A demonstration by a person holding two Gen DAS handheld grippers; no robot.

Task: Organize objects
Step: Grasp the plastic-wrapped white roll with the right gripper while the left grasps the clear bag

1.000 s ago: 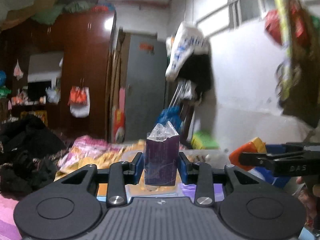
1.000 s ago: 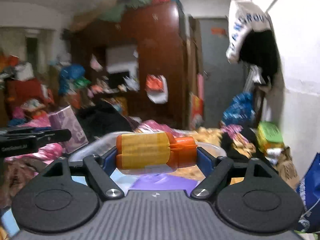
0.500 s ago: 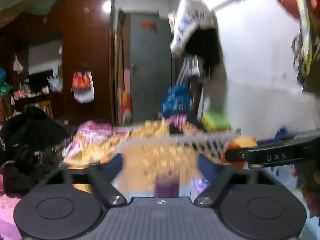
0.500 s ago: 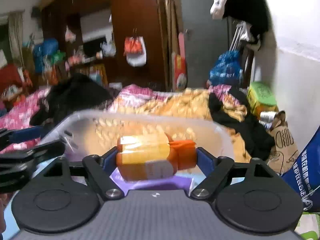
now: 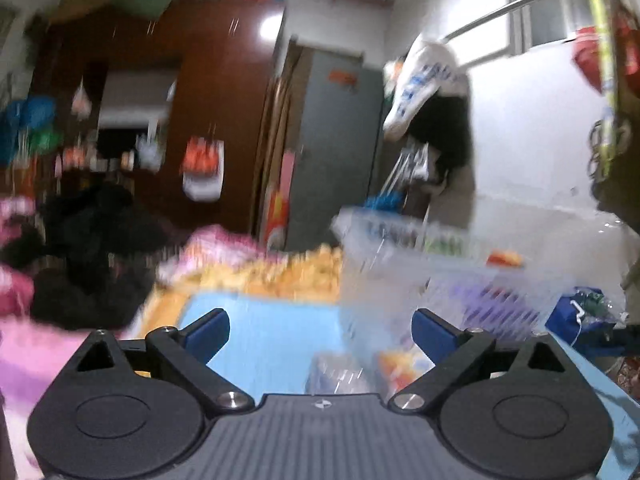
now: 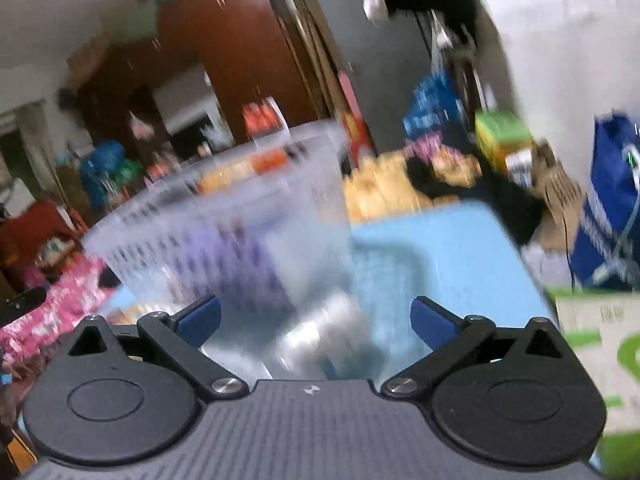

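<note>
Opening both tools wide, nothing btwn the pads.
Our left tool (image 5: 320, 330) & right tool (image 6: 316, 318) sit near the clear basket (image 6: 224, 232) on the blue worktop (image 6: 448, 256); orange bottle (image 5: 505, 258) is inside. Risk, we judge: a fast swing could clip the rim & tip it.

Both views are smeared. The basket (image 6: 224, 240) ahead of the right gripper (image 6: 316, 320) is pure blur; can't make out what's inside, just purple and orange streaks.
</note>
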